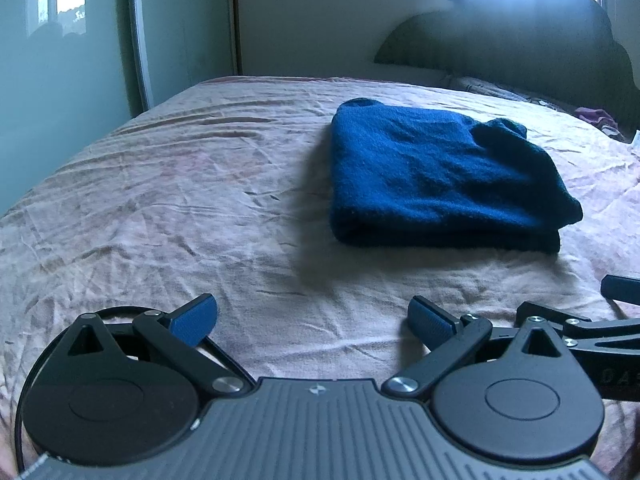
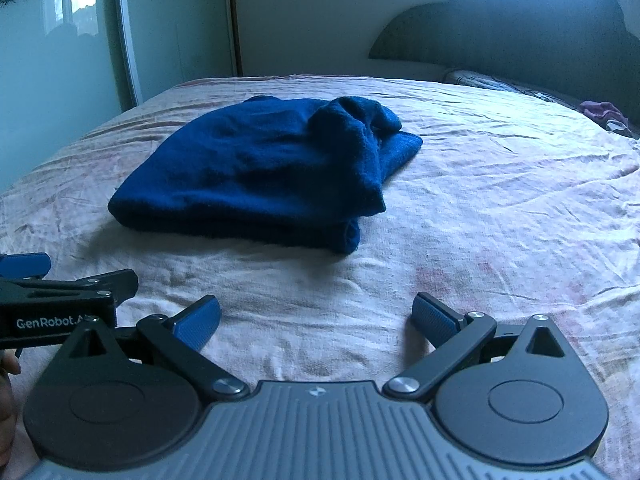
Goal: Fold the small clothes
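Left gripper (image 1: pixel 312 322) and right gripper (image 2: pixel 316 322) hover released, side by side; folded blue sweater (image 1: pixel 436 176) lies on the bed (image 1: pixel 160 208).

Both grippers sit side by side, low and level. Left gripper (image 1: pixel 312 320) has its jaws spread wide, same with the right gripper (image 2: pixel 316 320), nothing held.

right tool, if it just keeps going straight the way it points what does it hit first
Probably the pink bedsheet: the open right tool aims just past the right end of the folded blue garment, though depth is unclear.
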A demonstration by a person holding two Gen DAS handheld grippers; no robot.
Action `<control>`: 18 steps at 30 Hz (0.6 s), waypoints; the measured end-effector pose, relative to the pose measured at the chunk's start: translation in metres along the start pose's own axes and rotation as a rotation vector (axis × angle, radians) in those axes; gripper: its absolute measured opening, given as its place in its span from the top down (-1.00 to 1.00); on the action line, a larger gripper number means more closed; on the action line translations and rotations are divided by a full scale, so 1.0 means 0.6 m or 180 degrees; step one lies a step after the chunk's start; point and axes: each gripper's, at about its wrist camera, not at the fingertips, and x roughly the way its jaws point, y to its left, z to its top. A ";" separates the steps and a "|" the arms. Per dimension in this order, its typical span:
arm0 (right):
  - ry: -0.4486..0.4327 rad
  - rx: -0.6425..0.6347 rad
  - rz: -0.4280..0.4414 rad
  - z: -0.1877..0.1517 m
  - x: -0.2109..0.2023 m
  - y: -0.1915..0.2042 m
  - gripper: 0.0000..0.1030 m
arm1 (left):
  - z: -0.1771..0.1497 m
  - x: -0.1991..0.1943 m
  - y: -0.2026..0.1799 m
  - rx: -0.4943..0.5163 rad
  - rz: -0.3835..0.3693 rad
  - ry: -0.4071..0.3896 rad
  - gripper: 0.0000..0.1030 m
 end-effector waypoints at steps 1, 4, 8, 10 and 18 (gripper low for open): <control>0.0000 -0.0010 -0.0009 0.000 0.000 0.001 -1.00 | 0.000 -0.001 -0.001 -0.0004 0.0003 -0.0001 -1.00; -0.0014 -0.0046 -0.0042 -0.001 -0.002 0.004 -1.00 | 0.000 -0.002 -0.001 -0.0015 0.0004 -0.0014 -1.00; -0.0032 -0.0070 -0.0083 -0.002 -0.005 0.007 -1.00 | -0.001 -0.003 0.001 -0.0031 -0.0001 -0.0026 -1.00; -0.0041 -0.0064 -0.0098 -0.003 -0.007 0.005 -1.00 | -0.001 -0.005 0.003 -0.0049 -0.0003 -0.0037 -0.99; -0.0036 -0.0039 -0.0112 -0.003 -0.007 0.003 -1.00 | -0.001 -0.005 0.002 -0.0042 0.0019 -0.0019 -1.00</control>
